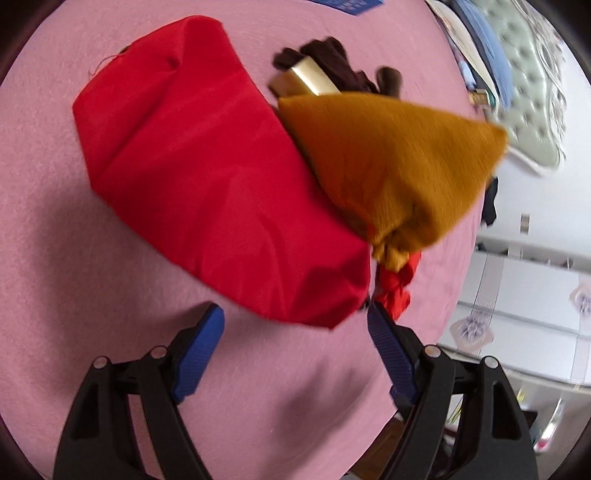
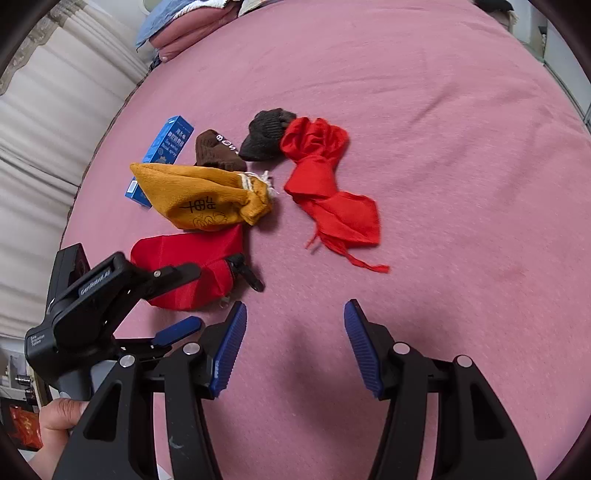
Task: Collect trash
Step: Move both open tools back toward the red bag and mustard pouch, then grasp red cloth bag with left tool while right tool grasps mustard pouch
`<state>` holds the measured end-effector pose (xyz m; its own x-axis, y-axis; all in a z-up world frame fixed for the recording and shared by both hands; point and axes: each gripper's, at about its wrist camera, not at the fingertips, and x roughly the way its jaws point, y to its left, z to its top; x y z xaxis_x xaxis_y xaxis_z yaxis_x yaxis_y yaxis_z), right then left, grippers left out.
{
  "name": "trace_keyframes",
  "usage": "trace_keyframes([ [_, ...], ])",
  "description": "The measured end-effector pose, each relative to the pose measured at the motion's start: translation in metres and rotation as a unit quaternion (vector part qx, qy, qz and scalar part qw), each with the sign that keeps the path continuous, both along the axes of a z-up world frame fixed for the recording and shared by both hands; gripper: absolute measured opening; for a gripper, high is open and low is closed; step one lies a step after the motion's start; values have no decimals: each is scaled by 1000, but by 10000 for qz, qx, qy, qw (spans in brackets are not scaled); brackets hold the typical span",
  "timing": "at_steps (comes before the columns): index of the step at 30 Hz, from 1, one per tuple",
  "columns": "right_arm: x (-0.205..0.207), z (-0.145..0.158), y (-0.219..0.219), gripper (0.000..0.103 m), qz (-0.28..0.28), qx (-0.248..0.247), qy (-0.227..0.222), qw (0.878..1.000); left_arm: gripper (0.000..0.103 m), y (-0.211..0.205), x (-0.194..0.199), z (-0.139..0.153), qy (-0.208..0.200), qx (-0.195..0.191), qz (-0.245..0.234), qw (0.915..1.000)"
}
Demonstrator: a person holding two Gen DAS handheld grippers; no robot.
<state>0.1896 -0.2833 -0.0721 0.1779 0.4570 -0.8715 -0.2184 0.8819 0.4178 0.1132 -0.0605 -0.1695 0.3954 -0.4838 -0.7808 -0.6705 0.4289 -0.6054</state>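
Pink bed (image 2: 424, 110): only right view shows red scarf (image 2: 328, 192), blue box (image 2: 162, 155).

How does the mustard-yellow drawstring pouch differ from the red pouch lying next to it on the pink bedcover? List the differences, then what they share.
1. The mustard-yellow pouch carries black printed characters; the red pouch shows none.
2. The mustard-yellow pouch is tied with pale cord; the red pouch shows a black clip at its mouth.
3. The red pouch lies nearer the left gripper; the mustard-yellow pouch lies beyond it.

Both are soft fabric pouches resting on the pink bedcover, edges touching.

pink bedspread (image 2: 424, 110), pale curtain (image 2: 55, 122), folded bedding (image 2: 184, 26)
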Motion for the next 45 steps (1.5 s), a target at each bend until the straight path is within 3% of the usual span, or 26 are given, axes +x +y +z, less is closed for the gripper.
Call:
trace_keyframes([
  [4, 12, -1, 12, 55, 91, 2, 16, 10000, 75, 10, 12, -6, 110, -45, 305, 9995],
  [7, 21, 0, 21, 55, 186, 20, -2, 9998, 56, 18, 19, -6, 309, 79, 436, 9985],
  [9, 27, 1, 29, 55, 262, 19, -14, 9997, 25, 25, 20, -8, 536, 257, 438, 9973],
  [10, 29, 1, 33, 55, 304, 24, -21, 9995, 17, 27, 21, -7, 588, 353, 429, 9967],
  [11, 32, 2, 36, 55, 341, 23, -36, 9994, 14, 28, 21, -7, 561, 376, 398, 9969],
  [21, 58, 17, 76, 55, 1025, -46, -331, 9942, 9, 34, 29, 11, 383, 706, -92, 9967],
  [28, 79, 20, 117, 69, 1878, -272, -566, 9802, 8, 39, 49, 19, 317, 904, -547, 9939],
  [33, 87, 11, 134, 70, 2261, -402, -522, 9719, 8, 43, 62, 21, 300, 998, -896, 9905],
  [35, 91, 7, 139, 62, 2294, -423, -434, 9715, 7, 45, 67, 19, 318, 1053, -1025, 9886],
  [39, 92, 3, 138, 32, 2260, -416, -340, 9726, 6, 45, 71, 21, 238, 1110, -1211, 9861],
  [42, 89, 4, 131, 23, 2121, -296, -276, 9764, 5, 41, 72, 32, 117, 1231, -1409, 9823],
  [45, 81, 7, 120, 20, 1978, -198, -214, 9798, 5, 30, 70, 46, 11, 1398, -1690, 9756],
])
